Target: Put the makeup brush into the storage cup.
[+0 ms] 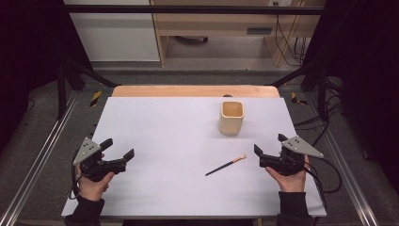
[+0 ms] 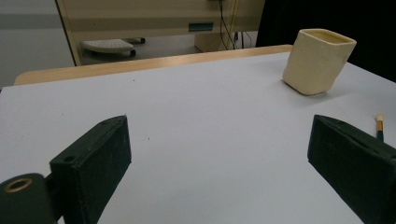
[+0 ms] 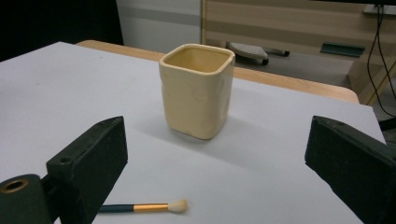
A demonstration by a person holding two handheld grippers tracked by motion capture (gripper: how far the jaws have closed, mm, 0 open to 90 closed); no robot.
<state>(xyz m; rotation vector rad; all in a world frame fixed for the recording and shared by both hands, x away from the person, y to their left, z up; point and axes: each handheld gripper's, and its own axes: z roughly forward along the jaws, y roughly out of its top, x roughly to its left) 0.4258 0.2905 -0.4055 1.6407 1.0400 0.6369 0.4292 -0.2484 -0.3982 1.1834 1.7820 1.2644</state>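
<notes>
While both hands rest low on the white worktop (image 1: pixel 179 141), each claw stands spread wide and grips nothing. The left claw (image 1: pixel 117 149) sits at the near left of the white surface, held in the person's left hand (image 1: pixel 93 181), its jaws pointing toward the middle of the worktop. In the left gripper view the left claw's two black jaws rise apart at the lower corners with bare white surface between them. The right claw (image 1: pixel 269 145) sits at the near right, held in the right hand (image 1: pixel 291 178), jaws likewise apart and pointing inward.

A cream cup (image 1: pixel 231 117), square-mouthed and upright, stands ahead of the right claw and somewhat to its inner side, well apart from it. In the right gripper view the cup (image 3: pixel 197 91) appears between the two jaws and beyond them, its inside looking empty as far as can be seen. From the left claw the cup (image 2: pixel 317 60) lies far ahead and off to the right.

A small brush (image 1: pixel 226 165), with a dark handle, a golden band and a pale bristle tip, lies flat on the worktop just beside the right claw, on its inner side, bristle end nearer the claw. In the right gripper view the brush (image 3: pixel 144 206) lies close before the left-hand jaw, touching neither jaw. In the left gripper view the brush tip (image 2: pixel 379 125) shows just behind the right-hand jaw. Brush and cup are apart.

A wooden edge (image 1: pixel 195 91) of the worktop shows beyond the white surface, farthest from both claws.
</notes>
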